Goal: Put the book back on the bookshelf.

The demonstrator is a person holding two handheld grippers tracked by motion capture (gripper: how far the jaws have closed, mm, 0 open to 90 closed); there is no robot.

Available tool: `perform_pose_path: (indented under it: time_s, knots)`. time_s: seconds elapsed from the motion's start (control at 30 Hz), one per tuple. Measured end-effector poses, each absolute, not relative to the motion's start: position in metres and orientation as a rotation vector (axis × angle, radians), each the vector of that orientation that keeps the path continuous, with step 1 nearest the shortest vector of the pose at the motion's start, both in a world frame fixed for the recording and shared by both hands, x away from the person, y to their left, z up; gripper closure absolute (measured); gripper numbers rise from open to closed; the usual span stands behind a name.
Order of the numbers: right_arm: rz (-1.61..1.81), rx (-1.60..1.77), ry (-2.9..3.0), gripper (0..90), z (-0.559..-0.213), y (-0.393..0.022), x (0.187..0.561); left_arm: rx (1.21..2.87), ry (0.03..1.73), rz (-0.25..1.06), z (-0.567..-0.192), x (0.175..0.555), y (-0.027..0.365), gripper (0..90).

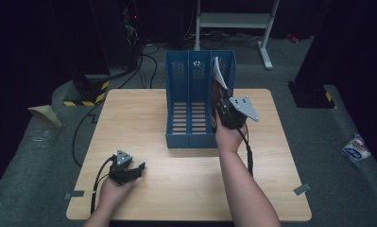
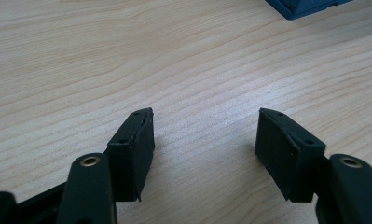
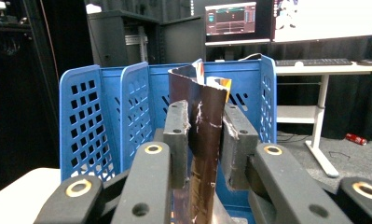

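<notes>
Two grippers: our right gripper (image 3: 204,135) grasped a dark booklet (image 3: 204,116) at the blue file rack (image 1: 200,101); next, we judged, release. Left gripper (image 2: 204,140) rested unclenched on the surface (image 2: 127,56).

Booklet (image 3: 203,135): dark, glossy cover, curled, standing upright in rack's right-hand compartment. Rack (image 1: 191,120): blue, three slots, perforated walls, on table's far middle.

No readable text, label, brand or number anywhere. Writing on two lit monitors (image 3: 230,18) in the right gripper view too small to read; print on a white packet (image 1: 357,150) on the floor too blurred.
</notes>
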State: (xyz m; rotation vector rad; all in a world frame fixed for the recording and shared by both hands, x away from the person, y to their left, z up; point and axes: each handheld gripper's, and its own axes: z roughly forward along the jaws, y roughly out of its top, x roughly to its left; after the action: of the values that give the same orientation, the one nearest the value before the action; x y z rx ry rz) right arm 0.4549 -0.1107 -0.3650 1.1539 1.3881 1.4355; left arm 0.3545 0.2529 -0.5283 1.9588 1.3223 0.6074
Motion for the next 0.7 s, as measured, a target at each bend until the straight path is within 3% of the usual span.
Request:
perform_pose_path:
  time_s: [0.7]
  knots:
    - [1.460,1.162,1.484,46.8,-0.3604,-0.1147,0.4570,1.964,1.319,0.610,-0.5280,0.3538,0.2534,37.6]
